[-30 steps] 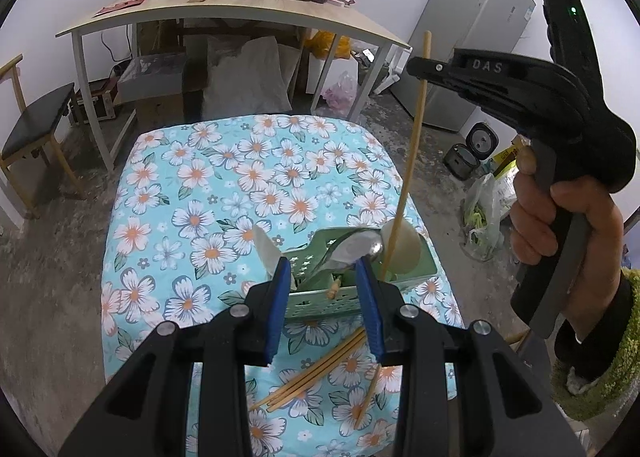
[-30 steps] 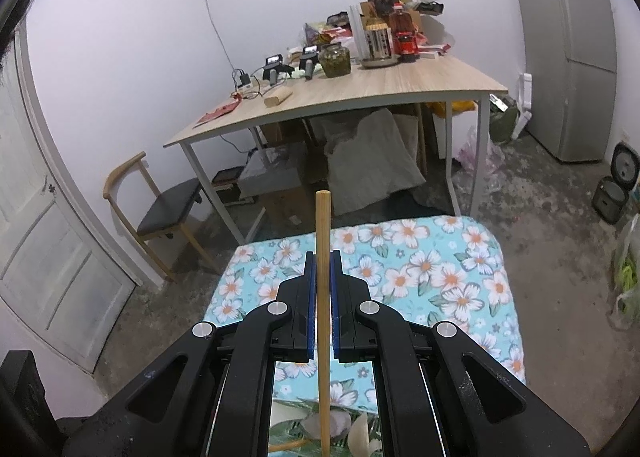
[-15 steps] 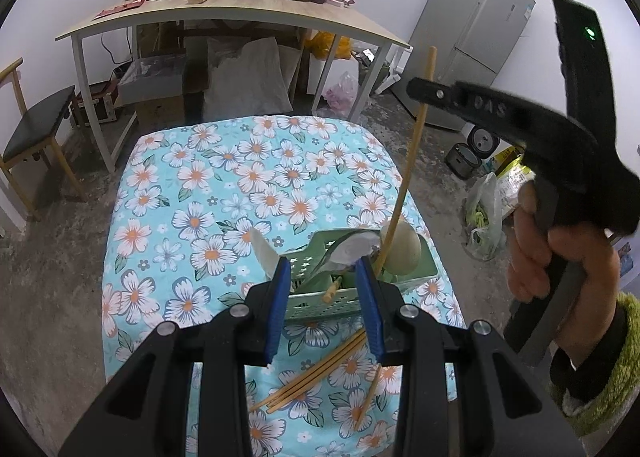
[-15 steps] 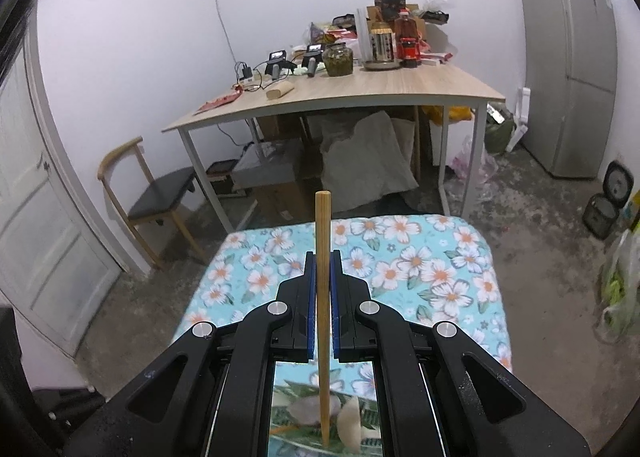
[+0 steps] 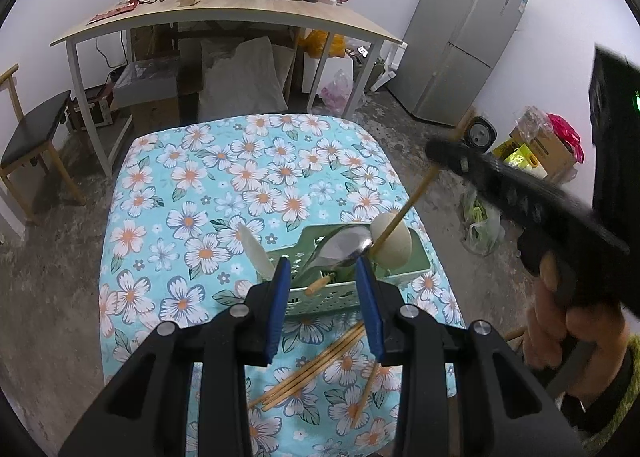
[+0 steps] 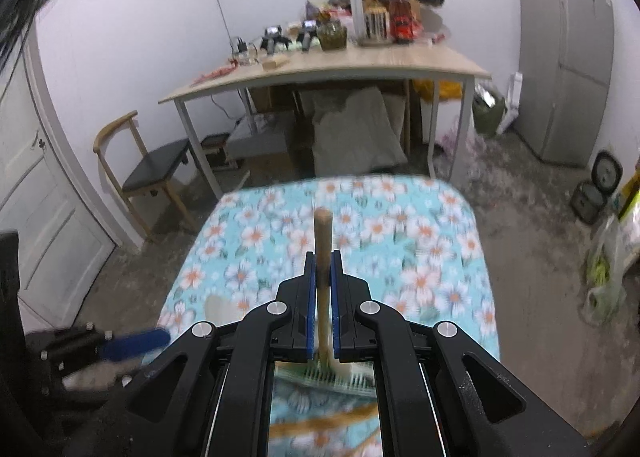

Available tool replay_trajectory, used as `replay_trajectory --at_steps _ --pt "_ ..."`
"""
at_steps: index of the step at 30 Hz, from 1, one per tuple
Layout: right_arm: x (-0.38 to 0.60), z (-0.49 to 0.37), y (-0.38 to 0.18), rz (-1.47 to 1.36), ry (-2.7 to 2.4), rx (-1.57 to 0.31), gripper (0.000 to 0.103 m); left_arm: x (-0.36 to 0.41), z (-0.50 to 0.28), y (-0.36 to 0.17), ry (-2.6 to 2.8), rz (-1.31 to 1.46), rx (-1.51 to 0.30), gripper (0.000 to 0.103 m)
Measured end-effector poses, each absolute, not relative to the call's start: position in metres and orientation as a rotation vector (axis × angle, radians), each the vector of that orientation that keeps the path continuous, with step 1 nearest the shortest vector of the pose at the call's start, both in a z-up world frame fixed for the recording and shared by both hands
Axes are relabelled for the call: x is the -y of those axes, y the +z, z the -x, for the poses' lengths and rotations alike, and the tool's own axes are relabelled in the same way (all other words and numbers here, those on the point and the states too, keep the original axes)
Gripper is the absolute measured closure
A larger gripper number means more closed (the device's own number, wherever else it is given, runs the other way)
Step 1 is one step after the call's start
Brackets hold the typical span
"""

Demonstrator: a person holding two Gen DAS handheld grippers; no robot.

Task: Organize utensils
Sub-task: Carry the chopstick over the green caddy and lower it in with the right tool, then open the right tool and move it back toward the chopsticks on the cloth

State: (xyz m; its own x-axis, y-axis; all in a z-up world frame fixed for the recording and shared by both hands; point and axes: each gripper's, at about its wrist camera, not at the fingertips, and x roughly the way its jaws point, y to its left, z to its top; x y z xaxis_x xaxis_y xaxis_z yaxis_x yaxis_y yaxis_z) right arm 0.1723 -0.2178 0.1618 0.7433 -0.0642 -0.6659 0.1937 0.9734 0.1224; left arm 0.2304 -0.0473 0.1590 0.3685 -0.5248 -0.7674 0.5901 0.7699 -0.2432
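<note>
My right tongs (image 6: 320,277) are clamped on one wooden chopstick (image 6: 322,233). Seen from my left side, it slants down across the pale round spoon (image 5: 394,241) with its lower tip at the green basket (image 5: 320,299). I judge this stick to be partly in, not yet let go. The view along my right tongs is blurred, so I cannot tell whether the tip rests on the basket's floor.

My left tongs (image 5: 324,301) stand partly open with nothing between the pads, hovering just over the near wall of the basket. I cannot tell whether they touch it.

The basket sits toward the near right part of the bench (image 5: 168,193), which is covered with a blue flowered cloth. Already in it I can see a metal spoon (image 5: 348,245), the pale round spoon, a white flat utensil (image 5: 256,253) leaning at its left end, and a short wooden-handled piece (image 5: 320,284) poking over the front edge.

Still to do: a loose bunch of chopsticks (image 5: 312,369) lies on the cloth in front of the basket, below my left tongs, and one more single chopstick (image 5: 366,393) lies just to its right. By my count that leaves several sticks outside. So the spoons look sorted, and the chopsticks are the unfinished part.
</note>
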Motion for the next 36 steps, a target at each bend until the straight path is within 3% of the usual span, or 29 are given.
replay_trajectory --at_steps 4,6,11,15,22,27,31,36 --pt "0.225 -0.158 0.146 -0.287 -0.145 -0.795 0.093 0.049 -0.227 0.159 -0.721 -0.094 -0.955 0.071" --pt "0.23 -0.149 0.139 -0.34 -0.158 -0.83 0.081 0.051 -0.223 0.159 -0.728 -0.109 -0.956 0.071" --pt "0.242 -0.125 0.137 -0.419 -0.21 -0.844 0.063 0.055 -0.21 0.159 -0.754 -0.159 -0.96 0.071" --pt "0.258 -0.102 0.147 -0.47 -0.275 -0.824 0.057 0.059 -0.197 0.162 -0.783 -0.201 -0.96 0.071" --pt "0.291 -0.051 0.148 -0.644 -0.402 -0.796 0.055 0.068 -0.176 0.18 -0.852 -0.285 -0.91 0.071" --pt "0.305 -0.032 0.102 -0.877 -0.407 -0.881 0.055 0.077 -0.159 0.176 -0.914 -0.33 -0.914 0.071" --pt "0.299 -0.028 0.045 -1.053 -0.361 -1.023 0.055 0.083 -0.145 0.144 -0.895 -0.422 -0.977 0.071" --pt "0.277 -0.042 -0.009 -1.112 -0.295 -1.13 0.063 0.07 -0.144 0.087 -0.791 -0.548 -1.12 0.071"
